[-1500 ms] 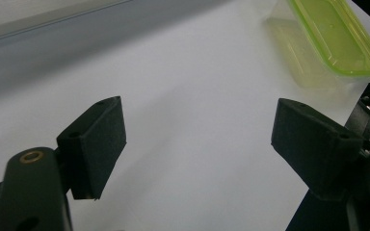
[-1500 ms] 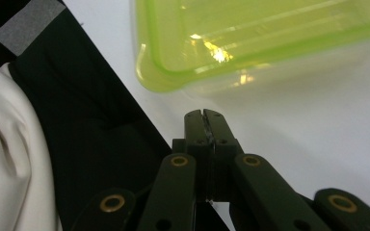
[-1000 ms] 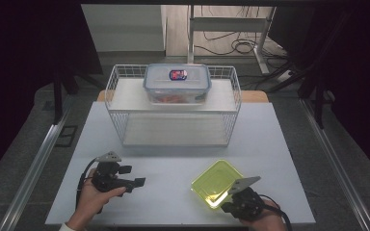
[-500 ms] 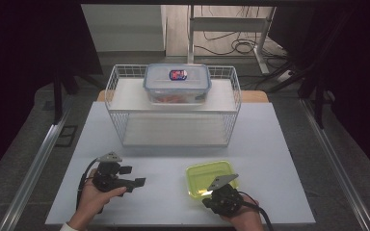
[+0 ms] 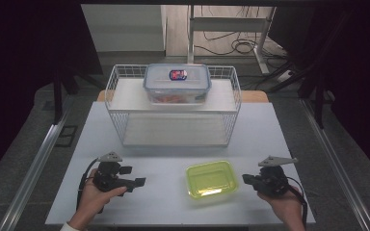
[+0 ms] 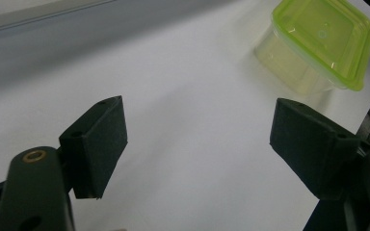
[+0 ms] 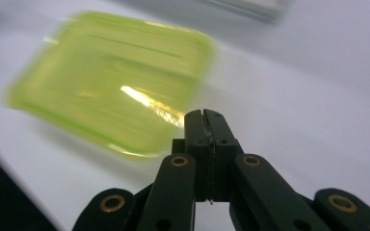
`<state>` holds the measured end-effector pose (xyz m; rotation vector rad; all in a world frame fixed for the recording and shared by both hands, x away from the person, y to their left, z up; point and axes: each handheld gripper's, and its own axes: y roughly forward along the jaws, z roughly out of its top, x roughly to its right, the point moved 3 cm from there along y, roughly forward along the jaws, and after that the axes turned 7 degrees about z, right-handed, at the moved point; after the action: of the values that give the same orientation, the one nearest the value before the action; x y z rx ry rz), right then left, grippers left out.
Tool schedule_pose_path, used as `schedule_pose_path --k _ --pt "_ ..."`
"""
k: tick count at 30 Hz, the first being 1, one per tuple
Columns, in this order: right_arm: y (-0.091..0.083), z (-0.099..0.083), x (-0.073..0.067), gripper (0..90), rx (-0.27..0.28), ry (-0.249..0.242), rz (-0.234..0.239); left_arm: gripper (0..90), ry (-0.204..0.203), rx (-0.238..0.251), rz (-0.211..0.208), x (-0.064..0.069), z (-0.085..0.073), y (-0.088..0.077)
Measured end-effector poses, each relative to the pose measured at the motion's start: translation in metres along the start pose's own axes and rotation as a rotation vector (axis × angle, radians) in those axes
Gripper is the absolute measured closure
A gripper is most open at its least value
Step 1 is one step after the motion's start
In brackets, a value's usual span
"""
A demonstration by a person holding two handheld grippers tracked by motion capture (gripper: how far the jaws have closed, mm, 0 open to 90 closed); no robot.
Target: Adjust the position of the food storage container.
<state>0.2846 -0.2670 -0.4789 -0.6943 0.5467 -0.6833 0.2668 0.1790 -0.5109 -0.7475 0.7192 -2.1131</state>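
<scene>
Left gripper [image 5: 137, 182], 7 o'clock: jaws wide, empty, parked clear | Right gripper [image 5: 246, 179], 5 o'clock: jaws pressed together, holding nothing, just beside container | Green container [image 5: 211, 179], 6 o'clock: on table [image 5: 279, 130], free-standing, reachable | Wire basket [image 5: 235, 91], 12 o'clock: carries lidded box [image 5: 177, 83].

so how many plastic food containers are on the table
2: a green-lidded rectangular plastic container on the white tabletop between the grippers, and a clear lidded plastic box on the wire rack's shelf.
</scene>
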Motion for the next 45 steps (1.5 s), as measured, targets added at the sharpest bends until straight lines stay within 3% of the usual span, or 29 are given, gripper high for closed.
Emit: schedule_pose_path --k 1,2,4,7,14,18,23,32,39,45 --pt "0.0 0.0 0.0 89.0 0.0 0.0 0.0 20.5 -0.001 -0.001 0.001 0.0 0.0 0.0" --pt "0.002 -0.007 0.013 89.0 -0.007 0.035 -0.019 20.6 -0.002 -0.006 -0.001 0.001 0.0 0.002" --pt "0.009 -0.013 0.019 89.0 -0.018 0.056 -0.017 20.5 -0.002 -0.009 -0.001 0.001 -0.001 0.003" --pt "0.017 -0.015 0.021 89.0 -0.024 0.07 -0.007 20.5 -0.001 -0.009 -0.001 0.002 -0.001 0.003" --pt "0.036 -0.009 -0.001 89.1 -0.075 -0.007 -0.021 20.6 -0.012 -0.013 -0.006 -0.002 -0.002 0.004" --pt "0.042 -0.008 -0.008 89.1 -0.087 -0.027 -0.02 20.7 -0.015 -0.009 -0.011 -0.003 -0.002 0.003" --pt "0.049 -0.005 -0.018 89.1 -0.094 -0.03 0.02 20.7 -0.021 -0.012 -0.012 -0.004 -0.002 0.004" --pt "0.079 0.013 -0.046 89.1 -0.129 -0.094 0.079 20.7 -0.035 -0.013 -0.011 -0.006 -0.002 0.005" --pt "0.093 0.017 -0.054 89.1 -0.143 -0.11 0.09 21.3 -0.038 -0.017 -0.027 -0.006 -0.003 0.007" --pt "0.091 0.02 -0.053 89.1 -0.122 -0.11 0.077 21.4 -0.045 -0.006 -0.021 -0.007 -0.003 0.006"
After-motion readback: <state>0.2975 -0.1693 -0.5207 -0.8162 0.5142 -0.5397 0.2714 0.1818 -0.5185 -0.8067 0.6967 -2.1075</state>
